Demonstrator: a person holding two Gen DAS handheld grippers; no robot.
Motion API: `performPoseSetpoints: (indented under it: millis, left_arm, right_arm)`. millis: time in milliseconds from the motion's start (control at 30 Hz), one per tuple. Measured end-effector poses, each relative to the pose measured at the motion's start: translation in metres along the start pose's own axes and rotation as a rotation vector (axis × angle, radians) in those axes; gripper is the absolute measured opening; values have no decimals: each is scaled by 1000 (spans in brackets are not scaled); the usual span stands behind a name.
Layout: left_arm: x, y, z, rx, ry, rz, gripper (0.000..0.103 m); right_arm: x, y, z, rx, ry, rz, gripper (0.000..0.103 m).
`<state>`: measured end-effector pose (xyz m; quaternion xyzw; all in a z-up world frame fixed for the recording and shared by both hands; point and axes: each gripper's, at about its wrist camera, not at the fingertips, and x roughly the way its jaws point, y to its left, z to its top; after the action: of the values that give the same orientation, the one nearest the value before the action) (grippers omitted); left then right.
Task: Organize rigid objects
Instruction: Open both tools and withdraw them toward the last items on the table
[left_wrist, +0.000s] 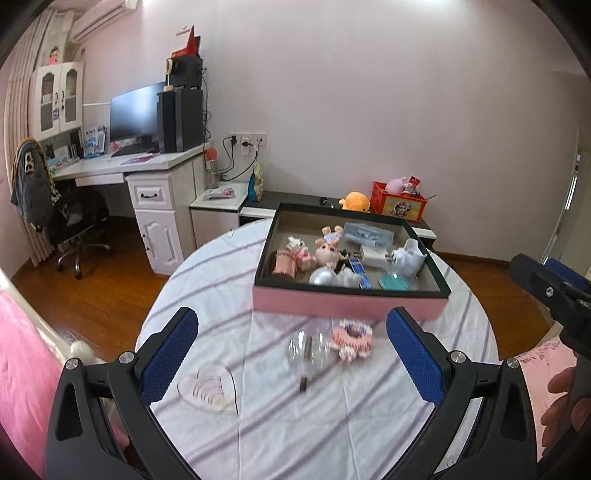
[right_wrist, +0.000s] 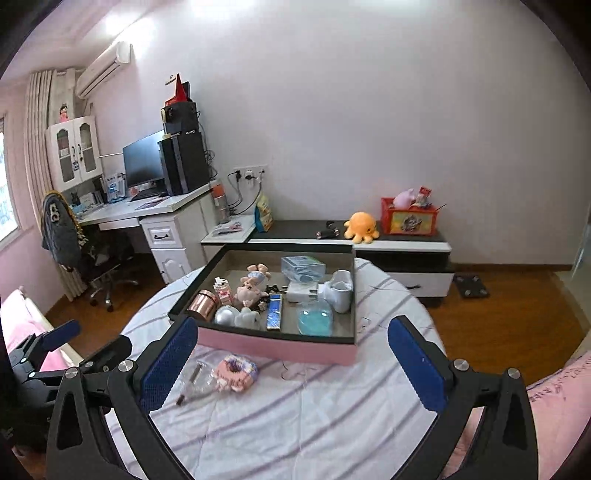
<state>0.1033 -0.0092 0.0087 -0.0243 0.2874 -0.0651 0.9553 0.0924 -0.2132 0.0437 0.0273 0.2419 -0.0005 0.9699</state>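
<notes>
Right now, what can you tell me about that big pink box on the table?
The pink box is wide, shallow and rectangular, with pale pink outer walls, a dark rim and a grey-beige inside. It looks like stiff cardboard. It has no lid on and sits flat on the striped tablecloth, toward the far side of the round table. Inside lie small toys, a copper-coloured tin, a white plug and a blue dish. A pink knitted piece lies just in front of it; whether it touches the box is unclear.

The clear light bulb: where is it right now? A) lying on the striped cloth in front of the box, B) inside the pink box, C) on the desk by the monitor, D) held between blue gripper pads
A: the light bulb lies on the striped cloth in front of the pink box, beside a pink knitted piece, and nothing grips it.
</notes>
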Motion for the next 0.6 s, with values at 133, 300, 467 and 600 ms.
performPoseSetpoints:
  millis: [133, 300, 467, 600]
  left_arm:
    - [-9, -1, -11, 0, 5, 6, 103]
    - [-18, 0, -19, -4, 8, 7, 103]
    - [-21, -3, -25, -1, 14, 2, 103]
    - [-23, -5, -25, 3, 15, -3, 103]
  right_arm:
    - [-21, 5, -13, -15, -27, -34, 103]
    - [-34, 4, -23, -2, -29, -38, 103]
    - [-33, 2, -31, 0, -5, -32, 103]
    - [-30, 0, -36, 2, 10, -31, 103]
